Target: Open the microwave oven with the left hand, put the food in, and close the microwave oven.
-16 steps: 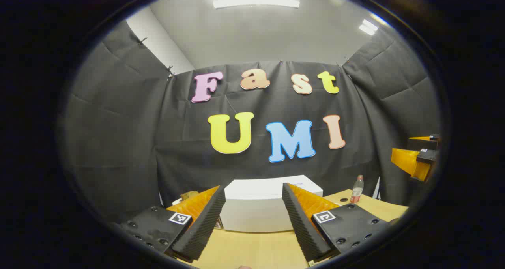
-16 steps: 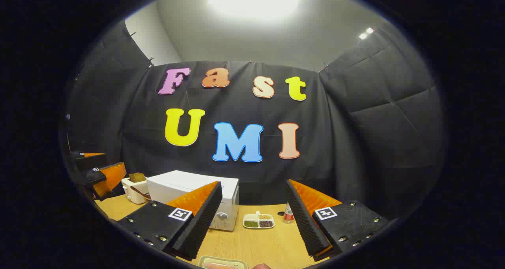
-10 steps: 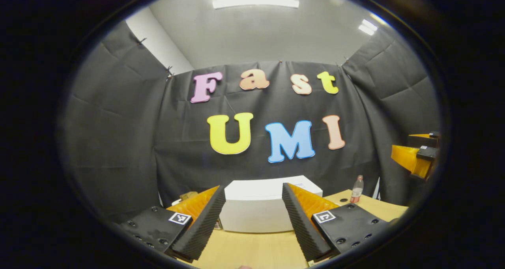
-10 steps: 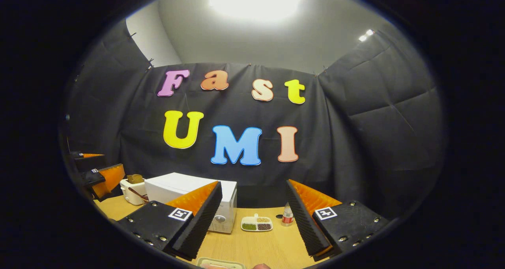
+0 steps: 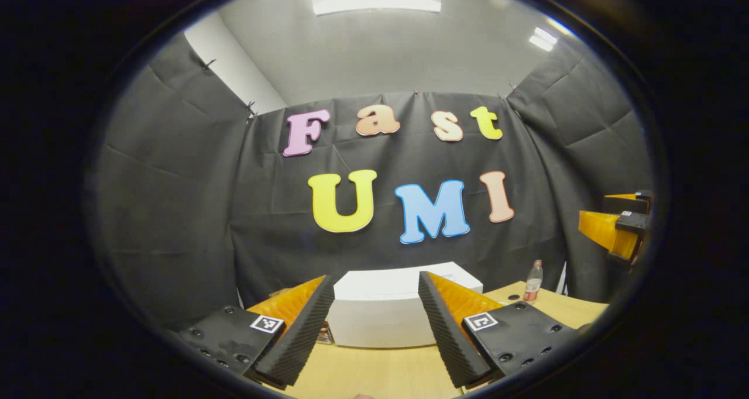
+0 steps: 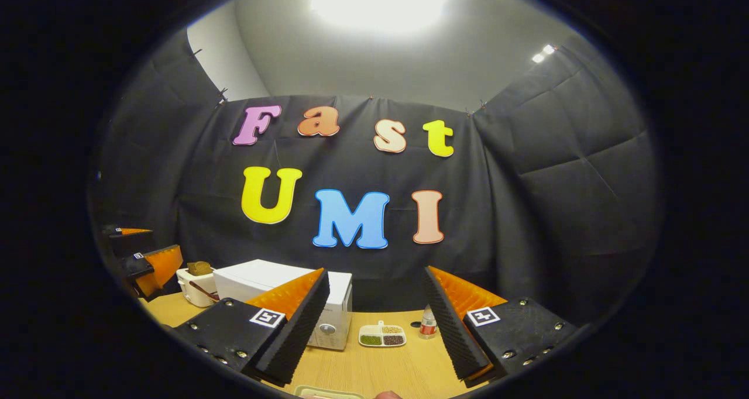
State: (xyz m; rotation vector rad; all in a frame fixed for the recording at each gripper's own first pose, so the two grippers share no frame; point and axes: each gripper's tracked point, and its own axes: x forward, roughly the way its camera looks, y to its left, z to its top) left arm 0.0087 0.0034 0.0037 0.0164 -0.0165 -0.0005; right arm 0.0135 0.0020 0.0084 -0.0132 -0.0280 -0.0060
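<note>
Nothing is done yet, I judge: the microwave sits shut at the far side of the desk. My left gripper and right gripper have fingers spread wide, holding nothing. Opening, loading and closing remain.

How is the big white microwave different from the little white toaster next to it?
The microwave is a big closed box with a flat bare top; the toaster is much smaller and has a brown slice of bread sticking out on top. The microwave has round knobs on its front, and no knobs can be made out on the toaster. Both are white and stand on the wooden table.
</note>
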